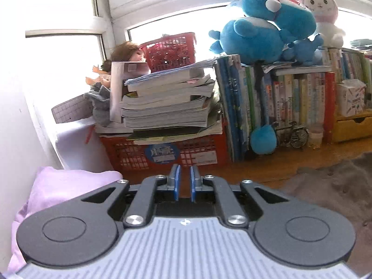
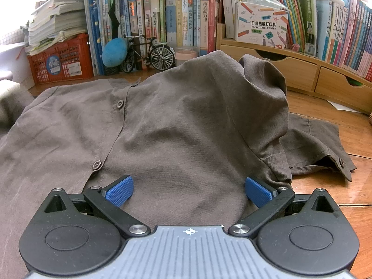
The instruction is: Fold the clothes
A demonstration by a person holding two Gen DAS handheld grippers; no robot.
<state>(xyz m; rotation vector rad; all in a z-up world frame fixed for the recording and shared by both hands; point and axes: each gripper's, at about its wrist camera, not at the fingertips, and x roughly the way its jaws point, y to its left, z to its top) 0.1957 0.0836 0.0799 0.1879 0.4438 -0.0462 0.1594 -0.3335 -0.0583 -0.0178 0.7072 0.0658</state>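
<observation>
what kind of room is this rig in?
Likely a child's bedroom or study at home: packed books along a wooden desk, plush toys and a doll by the window.

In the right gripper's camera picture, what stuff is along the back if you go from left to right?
Red crate → blue plush ball → toy bicycle → label printer box → wooden drawers.
</observation>
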